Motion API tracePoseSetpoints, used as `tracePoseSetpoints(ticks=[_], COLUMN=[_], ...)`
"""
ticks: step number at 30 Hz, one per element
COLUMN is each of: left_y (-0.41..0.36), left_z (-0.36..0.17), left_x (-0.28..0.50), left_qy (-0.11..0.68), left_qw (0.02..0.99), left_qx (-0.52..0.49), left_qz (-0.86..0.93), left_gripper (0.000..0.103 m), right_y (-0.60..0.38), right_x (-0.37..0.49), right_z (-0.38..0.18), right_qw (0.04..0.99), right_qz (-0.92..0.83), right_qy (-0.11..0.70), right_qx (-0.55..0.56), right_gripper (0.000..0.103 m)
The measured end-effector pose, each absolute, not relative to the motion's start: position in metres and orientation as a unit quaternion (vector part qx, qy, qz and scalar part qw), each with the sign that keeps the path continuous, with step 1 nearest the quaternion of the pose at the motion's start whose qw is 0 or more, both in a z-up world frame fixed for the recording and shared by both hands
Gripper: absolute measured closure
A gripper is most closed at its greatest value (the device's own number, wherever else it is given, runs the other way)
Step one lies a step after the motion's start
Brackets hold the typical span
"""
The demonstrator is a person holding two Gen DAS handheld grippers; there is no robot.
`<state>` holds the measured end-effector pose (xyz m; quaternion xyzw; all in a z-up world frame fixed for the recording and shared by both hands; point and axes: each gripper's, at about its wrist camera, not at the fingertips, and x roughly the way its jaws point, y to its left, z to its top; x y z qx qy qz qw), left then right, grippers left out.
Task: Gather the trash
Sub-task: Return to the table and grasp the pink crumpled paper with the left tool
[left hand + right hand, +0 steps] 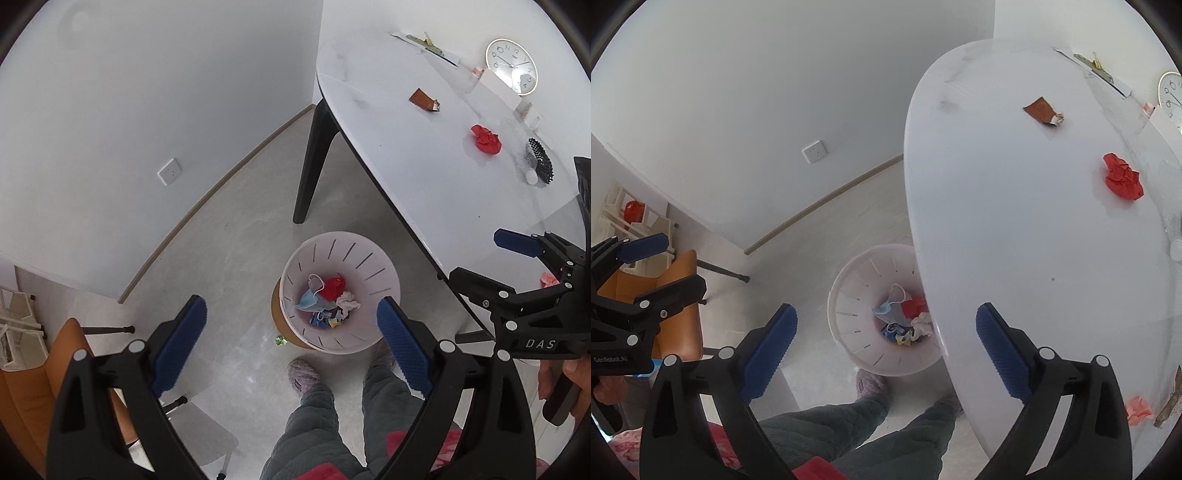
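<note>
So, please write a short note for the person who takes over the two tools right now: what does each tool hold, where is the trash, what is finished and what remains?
Left tool: open, empty, above the white bin on the floor.
Right tool: open, empty, at the table edge.
Done: the bin already holds a blue face mask, a red crumpled piece, white tissue and small scraps.
Left on the table: red crumpled paper, brown wrapper, pink crumpled piece near the edge.
Also a small green scrap lies on the floor beside the bin.
The clock and hairbrush do not look like trash.
</note>
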<state>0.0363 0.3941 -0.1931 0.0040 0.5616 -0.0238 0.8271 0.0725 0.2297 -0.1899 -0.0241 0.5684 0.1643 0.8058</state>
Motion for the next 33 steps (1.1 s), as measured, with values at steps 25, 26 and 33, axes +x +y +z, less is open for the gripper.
tracePoseSetpoints(ticks=[25, 26, 33], left_y=[0.152, 0.138, 0.046], left_z=[-0.171, -0.171, -0.187], left_x=[0.047, 0.044, 0.021], left_qy=[0.533, 0.532, 0.528], left_qw=[0.808, 0.804, 0.77], left_qx=[0.11, 0.117, 0.153], left_qz=[-0.226, -0.239, -0.323], left_gripper=[0.008, 0.008, 0.008], right_y=[-0.039, -0.056, -0.136], right_x=[0.0, -0.007, -0.043], right_z=[-0.153, -0.153, -0.157], right_qw=[0.83, 0.828, 0.818], right_qz=[-0.079, -0.092, -0.151], right_qy=[0.544, 0.543, 0.54], right_qx=[0.092, 0.1, 0.132], right_gripper=[0.003, 0.003, 0.003])
